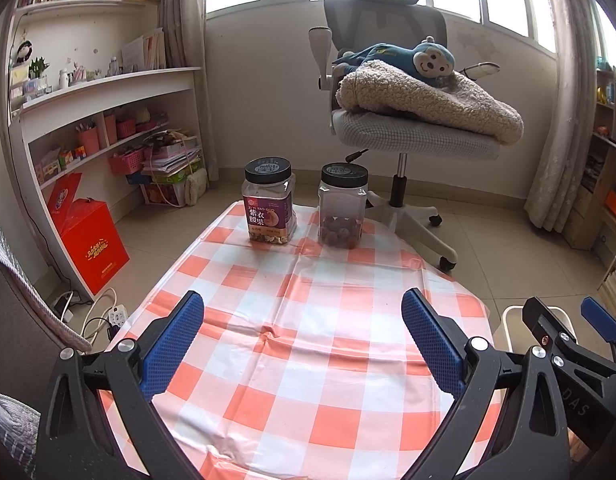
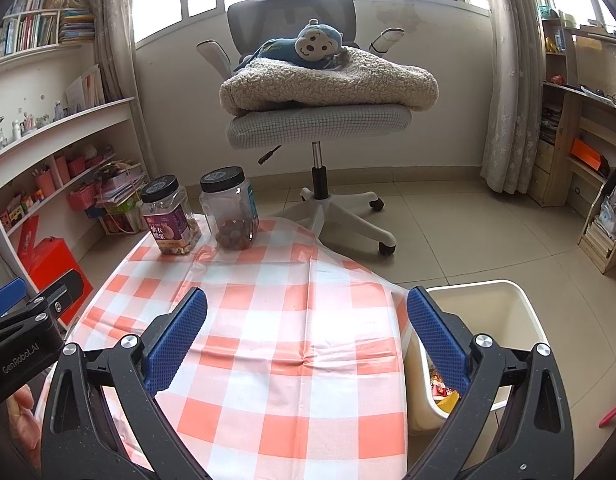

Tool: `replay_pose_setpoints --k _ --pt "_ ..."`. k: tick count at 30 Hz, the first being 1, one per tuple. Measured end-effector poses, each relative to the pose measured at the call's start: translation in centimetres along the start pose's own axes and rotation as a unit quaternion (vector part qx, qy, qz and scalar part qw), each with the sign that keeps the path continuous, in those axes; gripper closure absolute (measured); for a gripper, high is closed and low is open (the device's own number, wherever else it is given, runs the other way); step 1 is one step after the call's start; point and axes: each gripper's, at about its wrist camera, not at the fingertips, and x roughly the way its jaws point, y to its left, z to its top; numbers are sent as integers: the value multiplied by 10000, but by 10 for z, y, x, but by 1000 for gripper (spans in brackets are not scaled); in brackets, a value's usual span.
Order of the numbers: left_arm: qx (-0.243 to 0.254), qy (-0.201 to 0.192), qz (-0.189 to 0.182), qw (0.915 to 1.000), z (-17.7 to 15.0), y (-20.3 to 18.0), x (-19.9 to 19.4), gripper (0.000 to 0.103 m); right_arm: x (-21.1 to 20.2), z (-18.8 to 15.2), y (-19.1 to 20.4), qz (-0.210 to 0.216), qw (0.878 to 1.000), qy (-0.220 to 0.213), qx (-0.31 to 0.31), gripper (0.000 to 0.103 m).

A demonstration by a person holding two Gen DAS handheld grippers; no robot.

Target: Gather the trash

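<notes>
My left gripper [image 1: 302, 344] is open and empty above the table with the orange-and-white checked cloth [image 1: 308, 360]. My right gripper [image 2: 306, 340] is open and empty above the table's right edge [image 2: 396, 320]. A cream waste bin [image 2: 520, 312] stands on the floor right of the table, with colourful wrappers [image 2: 444, 396] inside. The bin's rim also shows in the left wrist view [image 1: 508, 320], behind my right gripper [image 1: 564, 332]. No loose trash shows on the cloth.
Two black-lidded plastic jars stand at the table's far edge: a purple-labelled nut jar [image 1: 269, 204] and a clear jar of brown balls [image 1: 342, 208]. A grey office chair [image 1: 408, 132] with a blanket and monkey toy stands beyond. Shelves [image 1: 108, 120] line the left wall.
</notes>
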Motion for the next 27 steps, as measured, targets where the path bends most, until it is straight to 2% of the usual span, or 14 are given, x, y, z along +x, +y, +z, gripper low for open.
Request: replay_pose_setpoints --k 7,19,27 --pt "112 -146 -70 9998 -1 -4 -2 8 -2 -4 -1 7 10000 34 0 7" --pt "181 -173 -76 9997 -1 -9 -3 10 -1 -1 -3 -5 10000 32 12 7" --pt "112 34 -29 9999 0 -8 2 7 -4 5 -7 -110 9999 -10 67 7"
